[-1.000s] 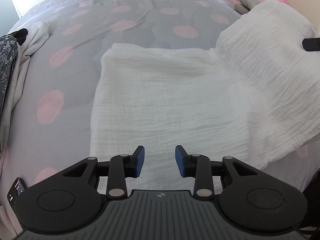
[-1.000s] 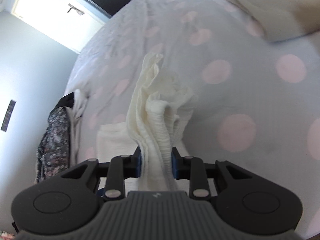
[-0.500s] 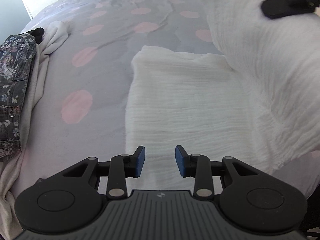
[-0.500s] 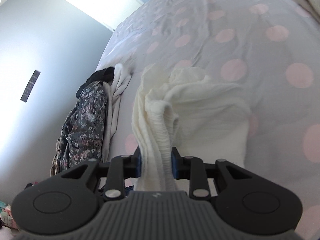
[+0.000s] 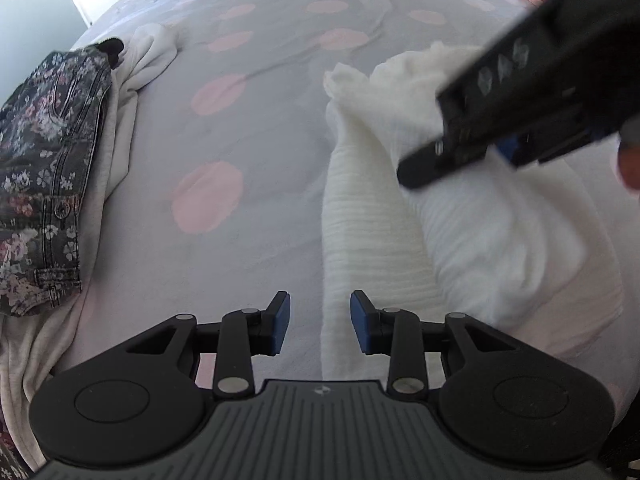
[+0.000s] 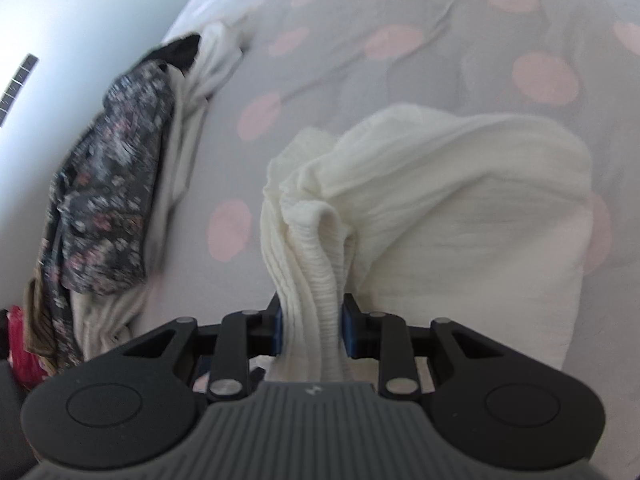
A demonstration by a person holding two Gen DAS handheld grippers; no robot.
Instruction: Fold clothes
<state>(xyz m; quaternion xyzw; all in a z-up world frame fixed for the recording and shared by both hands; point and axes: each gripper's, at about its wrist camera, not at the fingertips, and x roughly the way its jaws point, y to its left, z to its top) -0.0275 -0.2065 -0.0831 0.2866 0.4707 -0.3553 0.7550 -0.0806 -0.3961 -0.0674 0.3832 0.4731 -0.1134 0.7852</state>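
- The right gripper (image 6: 312, 330) has its blue pads clamped on a bunched, ribbed fold of the white crinkled garment (image 6: 460, 208)
- The rest of that soft gauzy cloth lies doubled over on the grey bedspread (image 5: 260, 120) with pink dots
- The left gripper (image 5: 320, 328) hovers at the garment's edge, jaws apart and empty
- A dark floral denim piece (image 5: 40, 168) sits atop a cream knit (image 5: 116, 120) at the bed's left side

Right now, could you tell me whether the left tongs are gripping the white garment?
No, the left tongs stand open and empty above the white garment.
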